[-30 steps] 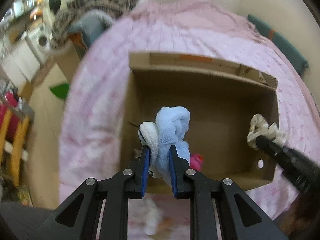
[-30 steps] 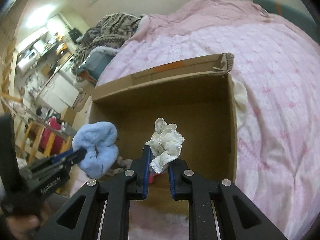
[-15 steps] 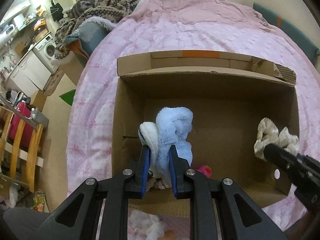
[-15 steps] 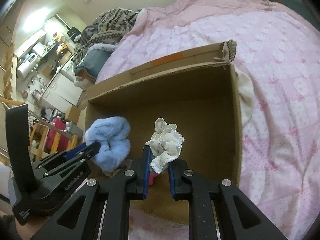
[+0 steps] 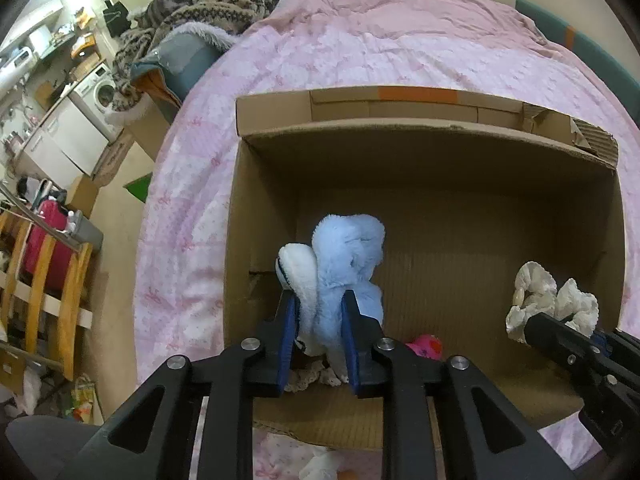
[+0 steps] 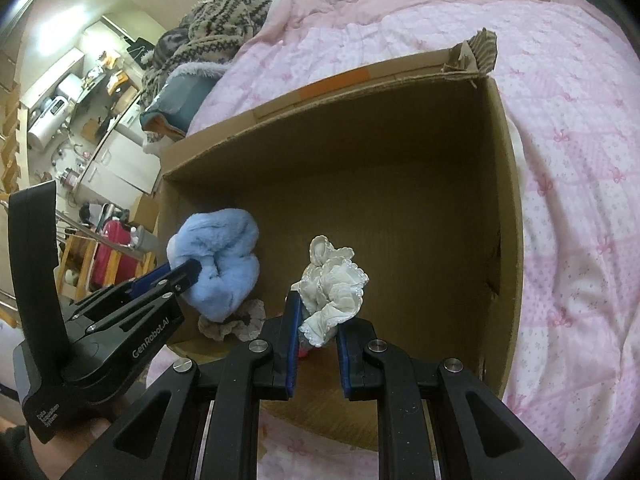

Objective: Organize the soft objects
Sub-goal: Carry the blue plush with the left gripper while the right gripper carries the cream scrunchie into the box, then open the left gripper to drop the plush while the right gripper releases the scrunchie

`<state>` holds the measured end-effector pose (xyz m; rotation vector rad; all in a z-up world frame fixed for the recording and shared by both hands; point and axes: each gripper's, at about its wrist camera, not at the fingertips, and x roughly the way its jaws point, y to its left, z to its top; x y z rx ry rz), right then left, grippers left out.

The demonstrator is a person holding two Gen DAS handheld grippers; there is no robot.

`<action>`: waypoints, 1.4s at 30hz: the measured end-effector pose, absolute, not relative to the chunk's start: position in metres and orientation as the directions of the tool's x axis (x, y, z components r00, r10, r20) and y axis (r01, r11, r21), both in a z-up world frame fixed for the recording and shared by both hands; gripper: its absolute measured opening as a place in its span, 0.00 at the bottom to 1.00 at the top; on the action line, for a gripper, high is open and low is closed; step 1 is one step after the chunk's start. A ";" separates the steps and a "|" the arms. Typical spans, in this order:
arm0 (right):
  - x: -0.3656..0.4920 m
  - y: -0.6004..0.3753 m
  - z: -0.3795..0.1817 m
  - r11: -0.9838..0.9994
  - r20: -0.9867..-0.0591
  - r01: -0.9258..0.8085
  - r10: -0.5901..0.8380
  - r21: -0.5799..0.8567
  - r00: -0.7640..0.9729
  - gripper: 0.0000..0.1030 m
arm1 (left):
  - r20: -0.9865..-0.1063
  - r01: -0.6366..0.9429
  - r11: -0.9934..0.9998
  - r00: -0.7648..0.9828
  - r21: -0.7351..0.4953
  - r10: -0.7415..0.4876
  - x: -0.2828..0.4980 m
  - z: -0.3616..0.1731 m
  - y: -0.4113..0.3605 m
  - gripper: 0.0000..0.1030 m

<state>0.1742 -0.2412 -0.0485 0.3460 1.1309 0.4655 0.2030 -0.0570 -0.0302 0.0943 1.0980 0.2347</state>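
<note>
both grippers clamp soft items

Two wrist cameras looking down into one cardboard box (image 5: 420, 124)

Both are hovering close above its near edge, facing the far wall; each is catching the other's gripper.

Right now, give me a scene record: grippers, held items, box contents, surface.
left gripper: shut on blue plush, held over the box
right gripper: shut on white frilly cloth, held over the box
box: cardboard, open top, mostly bare floor
in box: pink item and lacy cloth near the front wall
surface: pink bedspread under the box
</note>
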 end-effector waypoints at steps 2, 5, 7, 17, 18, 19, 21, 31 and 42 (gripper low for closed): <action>0.175 -0.240 -0.050 0.856 -0.784 -0.178 0.516 0.485 0.345 0.17 | -0.877 -0.151 0.973 0.425 0.175 0.224 0.202 -0.032 -0.054 0.20; 0.176 -0.238 -0.054 0.858 -0.791 -0.176 0.513 0.482 0.334 0.17 | -0.890 -0.158 0.976 0.410 0.149 0.202 0.202 -0.038 -0.050 0.20; 0.176 -0.236 -0.056 0.861 -0.797 -0.174 0.508 0.478 0.327 0.17 | -0.888 -0.162 0.976 0.412 0.148 0.203 0.201 -0.039 -0.050 0.20; 0.181 -0.228 -0.059 0.863 -0.805 -0.178 0.505 0.473 0.312 0.17 | -0.891 -0.147 0.977 0.408 0.152 0.200 0.200 -0.043 -0.052 0.26; 0.181 -0.227 -0.059 0.862 -0.804 -0.181 0.507 0.474 0.309 0.17 | -0.893 -0.144 0.979 0.407 0.145 0.192 0.199 -0.043 -0.052 0.26; 0.181 -0.226 -0.060 0.861 -0.804 -0.183 0.509 0.475 0.307 0.17 | -0.894 -0.141 0.980 0.406 0.141 0.187 0.199 -0.044 -0.053 0.27; 0.182 -0.225 -0.060 0.862 -0.805 -0.185 0.507 0.473 0.307 0.17 | -0.895 -0.136 0.981 0.405 0.141 0.185 0.198 -0.043 -0.054 0.29; 0.180 -0.229 -0.056 0.847 -0.784 -0.174 0.532 0.503 0.320 0.21 | -0.874 -0.141 0.975 0.435 0.171 0.216 0.194 -0.032 -0.057 0.58; 0.174 -0.237 -0.042 0.856 -0.763 -0.168 0.513 0.489 0.394 0.70 | -0.865 -0.142 0.978 0.459 0.154 0.203 0.175 -0.016 -0.054 0.58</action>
